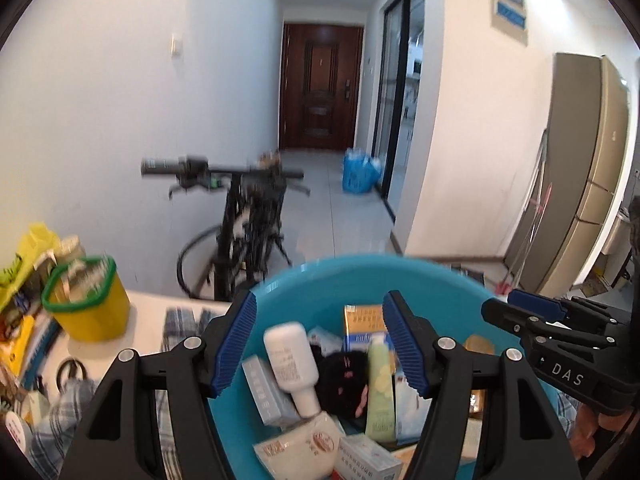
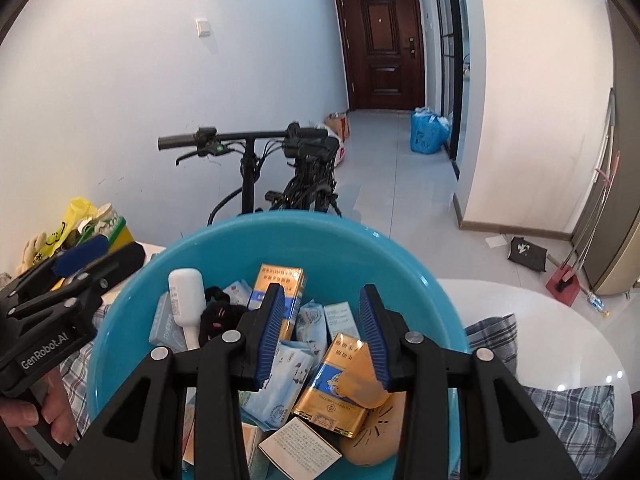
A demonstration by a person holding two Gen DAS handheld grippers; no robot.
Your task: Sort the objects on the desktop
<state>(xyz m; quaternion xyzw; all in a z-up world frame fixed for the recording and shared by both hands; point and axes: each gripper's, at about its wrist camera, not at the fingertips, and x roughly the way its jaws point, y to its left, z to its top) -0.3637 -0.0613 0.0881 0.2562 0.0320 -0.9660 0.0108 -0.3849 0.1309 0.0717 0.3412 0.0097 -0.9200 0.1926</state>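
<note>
A blue plastic basin [image 1: 360, 262] [image 2: 280, 222] sits on the white table, filled with small items. Among them are a white bottle [image 1: 292, 360] [image 2: 186, 296], a green tube [image 1: 380, 380], a black fuzzy thing [image 1: 344, 376], gold boxes [image 2: 332, 384] and a tan round object [image 2: 372, 432]. My left gripper [image 1: 320, 300] [image 2: 116, 250] hangs open above the basin's left half with nothing between its pads. To its right, my right gripper [image 2: 321, 292] [image 1: 502, 302] hovers over the gold boxes, its jaws narrower but apart, gripping nothing. A tan flap lies just below its right pad.
A yellow bucket with a green rim [image 1: 88, 304] and packaged clutter [image 1: 24, 280] stand left of the basin. Plaid cloth [image 2: 496, 332] lies under and right of it on the table [image 2: 540, 312]. A bicycle [image 2: 280, 160] is parked behind the table's far edge.
</note>
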